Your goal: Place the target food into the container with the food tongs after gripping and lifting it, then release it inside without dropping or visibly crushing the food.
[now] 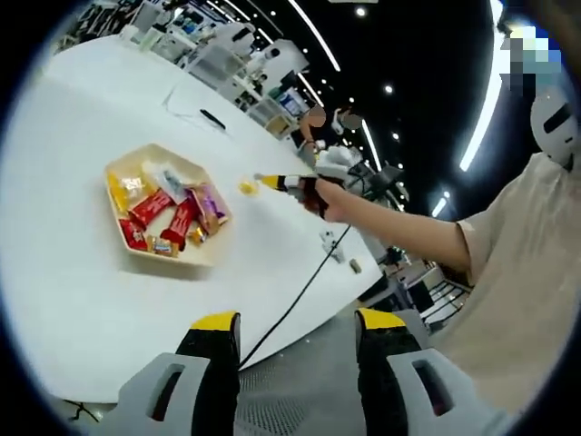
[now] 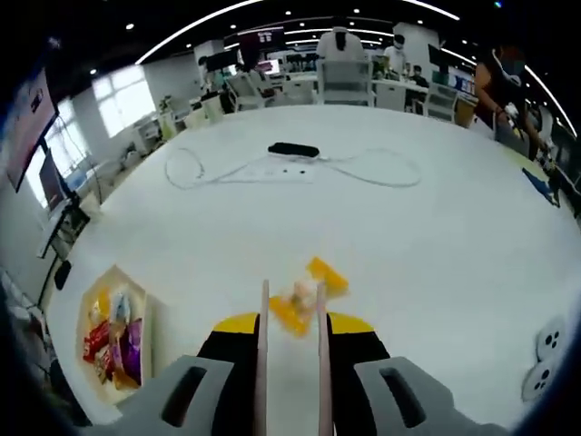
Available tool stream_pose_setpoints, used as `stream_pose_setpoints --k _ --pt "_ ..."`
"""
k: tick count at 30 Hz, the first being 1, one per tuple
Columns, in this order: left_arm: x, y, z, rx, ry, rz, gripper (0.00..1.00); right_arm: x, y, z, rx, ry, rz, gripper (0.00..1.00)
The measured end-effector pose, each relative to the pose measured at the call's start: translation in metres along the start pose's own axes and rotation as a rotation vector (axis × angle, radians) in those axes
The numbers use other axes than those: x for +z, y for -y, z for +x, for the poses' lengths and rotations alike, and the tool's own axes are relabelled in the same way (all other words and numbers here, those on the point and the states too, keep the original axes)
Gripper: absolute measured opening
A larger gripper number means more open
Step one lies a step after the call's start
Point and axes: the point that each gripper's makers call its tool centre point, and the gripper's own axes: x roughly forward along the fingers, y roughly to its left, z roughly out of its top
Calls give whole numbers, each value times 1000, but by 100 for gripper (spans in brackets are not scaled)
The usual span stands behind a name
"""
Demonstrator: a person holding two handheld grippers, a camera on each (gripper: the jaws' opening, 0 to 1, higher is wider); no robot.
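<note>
Right tool (image 2: 290,313) holds food tongs (image 2: 264,363), 2 blades running fwd; tong tips pressed onto yellow-wrapped candy (image 2: 304,300) w/ wrapper ends flaring out both sides. Looks gripped at the middle, prob to avoid crushing. Candy sits just right of hexagonal tray (image 1: 211,250) full of snacks, over white desk (image 2: 408,236). Left tool (image 1: 295,331) spread, nothing between, held back at near desk edge, clear of the carry path.
</note>
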Motion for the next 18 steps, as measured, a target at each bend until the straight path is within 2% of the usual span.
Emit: stream_pose_setpoints --k 4,7,9,10,13,18 --pt "-2 -2 2 0 -10 -7 50 -1 7 5 -40 -42 7 26" --pt "-3 -2 4 -4 -14 -7 50 -4 3 2 -16 -41 130 25" --pt "-2 -2 4 -4 -13 -8 50 -4 2 2 -2 -29 173 25" --pt "-2 -3 5 -3 -12 -9 50 -10 3 2 5 -47 204 25" --pt "-3 -5 5 -3 -10 -16 50 -18 12 4 -21 -64 202 25" --pt "-4 -11 2 0 4 -37 50 -22 11 6 -15 -72 234 25"
